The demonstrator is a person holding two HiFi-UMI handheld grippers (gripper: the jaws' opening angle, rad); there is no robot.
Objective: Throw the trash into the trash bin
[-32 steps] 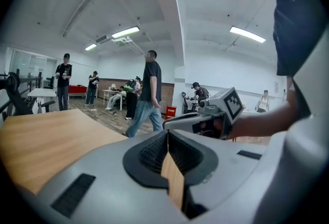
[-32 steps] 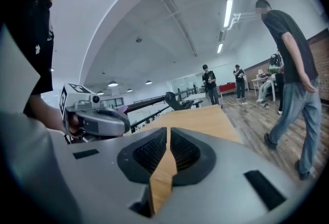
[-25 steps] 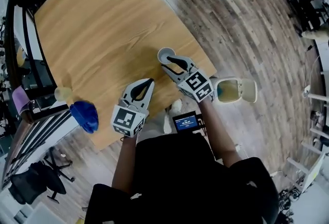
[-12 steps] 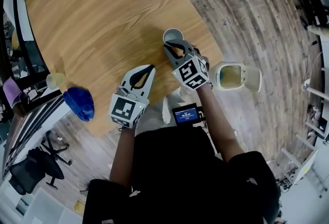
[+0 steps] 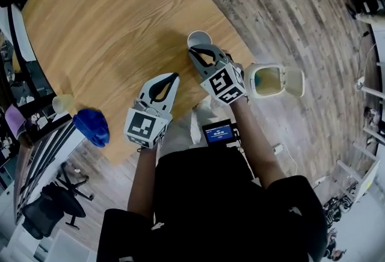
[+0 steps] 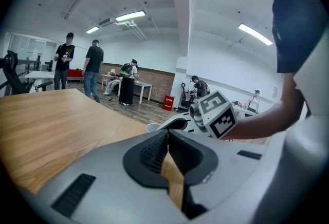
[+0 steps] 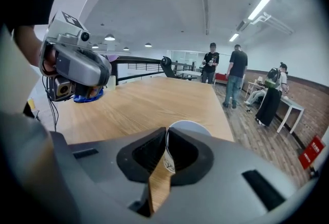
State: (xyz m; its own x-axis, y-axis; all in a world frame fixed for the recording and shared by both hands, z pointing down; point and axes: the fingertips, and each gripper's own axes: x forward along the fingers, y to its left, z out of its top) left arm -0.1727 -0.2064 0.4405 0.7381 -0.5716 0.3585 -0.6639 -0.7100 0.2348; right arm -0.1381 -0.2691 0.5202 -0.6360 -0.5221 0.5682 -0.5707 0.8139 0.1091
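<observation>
The paper cup (image 5: 198,38) stands upright on the desk (image 5: 108,26), near its edge. The right gripper (image 5: 201,49) is closing its jaws on the cup's near wall at the rim. The left gripper (image 5: 171,78), beside it, has its jaws pressed together, empty. The trash bin (image 5: 264,66) stands open on the floor nearby.

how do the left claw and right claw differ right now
The right claw is closing on the near wall of the paper cup; the left claw is shut with nothing between its jaws. The right claw sits further out over the table, at the cup; the left claw sits nearer the person. Both carry marker cubes.
</observation>
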